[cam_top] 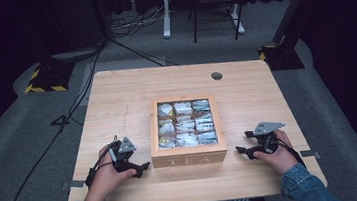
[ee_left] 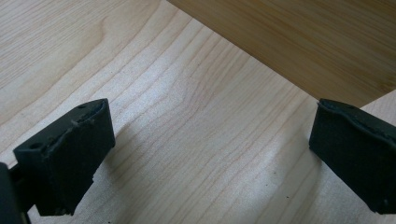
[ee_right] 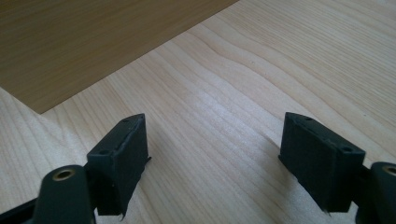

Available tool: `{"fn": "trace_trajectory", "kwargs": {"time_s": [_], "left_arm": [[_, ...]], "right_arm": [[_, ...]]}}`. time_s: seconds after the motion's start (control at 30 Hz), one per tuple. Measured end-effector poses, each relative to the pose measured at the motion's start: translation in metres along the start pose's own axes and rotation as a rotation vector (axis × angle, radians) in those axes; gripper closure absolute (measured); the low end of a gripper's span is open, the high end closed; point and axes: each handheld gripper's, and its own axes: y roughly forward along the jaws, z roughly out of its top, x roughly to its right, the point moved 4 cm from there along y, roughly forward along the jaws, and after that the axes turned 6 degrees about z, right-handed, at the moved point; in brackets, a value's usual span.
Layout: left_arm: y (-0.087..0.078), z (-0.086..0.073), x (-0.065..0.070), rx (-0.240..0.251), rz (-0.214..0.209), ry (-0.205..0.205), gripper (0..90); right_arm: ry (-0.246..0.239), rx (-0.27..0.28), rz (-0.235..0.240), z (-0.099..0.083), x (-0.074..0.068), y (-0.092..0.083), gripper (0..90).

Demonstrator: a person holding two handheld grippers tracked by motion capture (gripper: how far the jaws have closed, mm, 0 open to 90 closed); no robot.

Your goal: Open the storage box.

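Note:
A wooden tea box (cam_top: 189,154) with "TEA" on its front and a clear lid over several compartments of tea bags stands at the table's centre front. My left gripper (cam_top: 143,168) rests on the table just left of the box, held by a hand, its jaws wide apart with nothing between them. In the left gripper view that gripper (ee_left: 210,158) faces bare table, with the box wall (ee_left: 299,42) at the upper right. My right gripper (cam_top: 241,143) sits right of the box, open and empty. The right gripper (ee_right: 212,161) points at the table with the box wall (ee_right: 84,42) at the upper left.
The light wooden table (cam_top: 117,107) has a round cable hole (cam_top: 216,76) at the back right. Beyond it lie grey floor, black cables, a yellow-black striped stand base (cam_top: 44,82) and chair legs. Denim sleeves enter from the bottom edge.

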Motion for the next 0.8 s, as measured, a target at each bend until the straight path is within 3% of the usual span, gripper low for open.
{"fn": "trace_trajectory", "kwargs": {"time_s": [0.5, 0.67, 0.77, 0.8], "left_arm": [[0.0010, 0.0011, -0.0011, 0.001, -0.004, 0.005, 0.6], [0.0009, 0.0010, -0.0010, 0.002, -0.003, 0.004, 0.7], [0.0009, 0.0010, -0.0011, 0.002, -0.005, 0.003, 0.7], [0.0010, 0.0011, -0.0011, 0.001, -0.005, 0.002, 0.7]], "right_arm": [[0.004, 0.009, 0.005, -0.0017, -0.0050, -0.0019, 27.9], [0.013, 0.008, -0.012, -0.0017, -0.0070, -0.0017, 26.7], [0.019, 0.007, -0.011, -0.0016, -0.0076, -0.0020, 28.1], [0.020, -0.006, -0.007, -0.0011, -0.0084, -0.0038, 32.6]]}}
